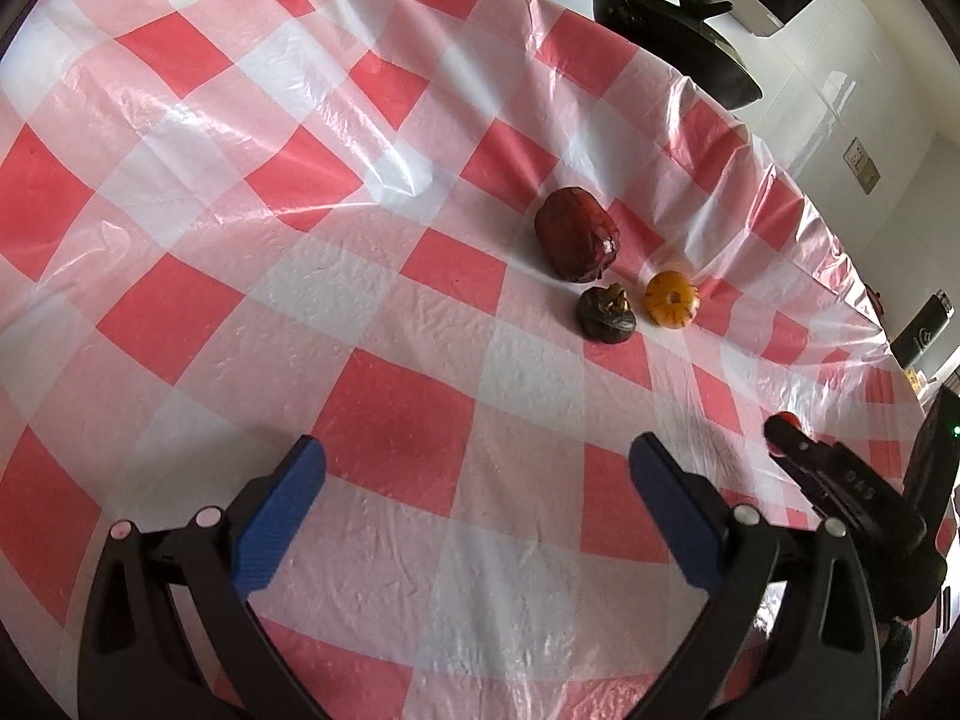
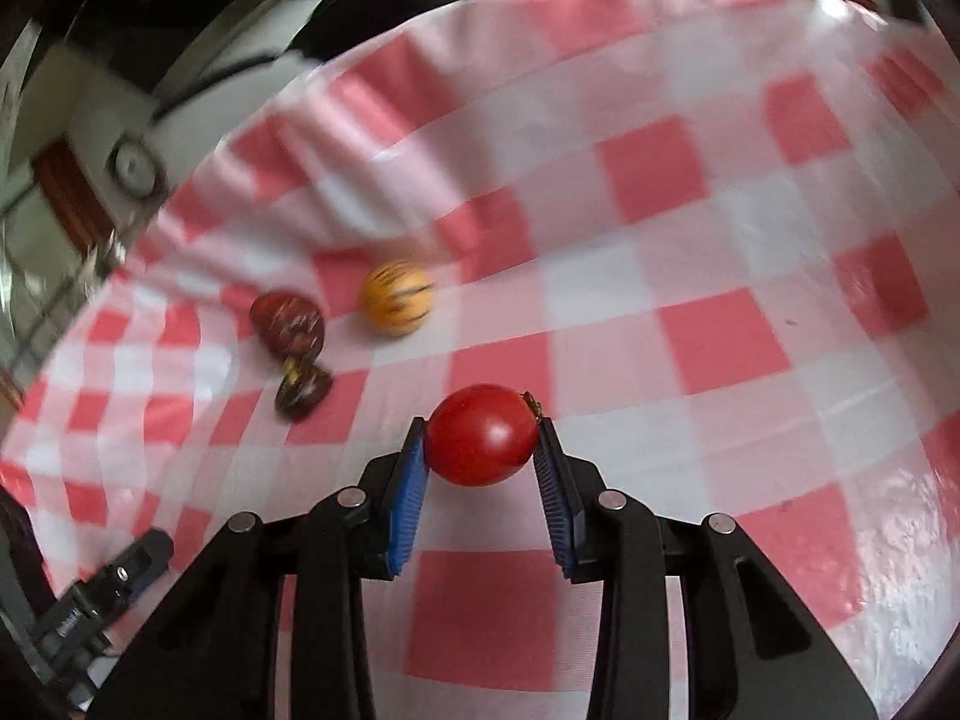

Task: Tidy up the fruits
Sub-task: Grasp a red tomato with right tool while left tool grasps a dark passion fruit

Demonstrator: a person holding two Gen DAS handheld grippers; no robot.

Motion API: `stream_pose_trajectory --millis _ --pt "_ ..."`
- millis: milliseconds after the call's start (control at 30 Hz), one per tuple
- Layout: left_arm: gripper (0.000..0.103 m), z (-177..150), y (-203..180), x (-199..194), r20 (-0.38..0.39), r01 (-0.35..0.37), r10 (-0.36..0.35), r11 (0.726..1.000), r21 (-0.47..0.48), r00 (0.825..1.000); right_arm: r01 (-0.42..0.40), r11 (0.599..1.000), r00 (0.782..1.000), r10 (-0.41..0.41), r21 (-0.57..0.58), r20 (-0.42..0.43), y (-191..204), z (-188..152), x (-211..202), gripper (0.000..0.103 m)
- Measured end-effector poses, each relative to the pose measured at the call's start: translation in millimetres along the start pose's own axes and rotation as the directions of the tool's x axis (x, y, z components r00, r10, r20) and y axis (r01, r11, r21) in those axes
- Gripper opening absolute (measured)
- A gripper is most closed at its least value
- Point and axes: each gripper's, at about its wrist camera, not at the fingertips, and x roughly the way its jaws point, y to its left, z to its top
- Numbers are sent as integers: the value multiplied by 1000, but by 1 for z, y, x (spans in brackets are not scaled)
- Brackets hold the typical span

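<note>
Readable writing: only small pale digits stamped on the right gripper's (image 1: 780, 435) black body in the left wrist view, looking like "046" upside down (not certain). No brand or label legible anywhere else.

On the worktop (image 1: 420, 360), under a red-and-white checked plastic cloth (image 1: 180, 192), wrinkled and glossy: three fruits in a tight cluster toward the far edge. One large dark red fruit (image 1: 576, 235), one small dark brown fruit (image 1: 605, 315) just in front of it, one orange striped fruit (image 1: 671, 299) just beside the brown one. Beyond the cloth's far edge, a dark pan-like shape (image 1: 684, 42) and pale walls with a switch plate (image 1: 862, 163). Nothing lying between the grippers and the cluster; bare cloth only.

Fourth fruit, a red tomato (image 2: 481, 435), pinched between the blue pads (image 2: 408, 501) of the right gripper (image 2: 481, 438), jaws drawn in tight on both its sides, near edge of the worktop, well apart from the cluster (image 2: 336, 330). Right wrist view smeared with motion blur.

Left gripper (image 1: 477, 468) spread wide, blue pads far apart, nothing between them, hovering over bare cloth.

Count: four fruits, two grippers, one cloth
</note>
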Motion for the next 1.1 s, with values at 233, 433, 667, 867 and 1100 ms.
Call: stream_pose_trajectory --millis 233,433,667,867,1100 --pt "102 -1 -2 1 -7 -9 9 1000 11 1000 -43 998 999 44 41 -11 -9 2 1 35" --pt "102 -1 -15 7 -49 -84 88 993 83 995 -31 999 999 32 42 -23 -8 2 4 35" --pt "101 19 -68 43 -67 -120 137 972 203 988 -34 999 999 35 37 -33 -8 2 5 35" --pt "94 39 -118 91 -62 -164 191 938 304 980 -36 999 998 38 35 -40 -7 1 7 35" --pt "46 46 -121 114 -54 -199 225 931 307 973 -37 999 998 39 31 -48 -6 1 9 35"
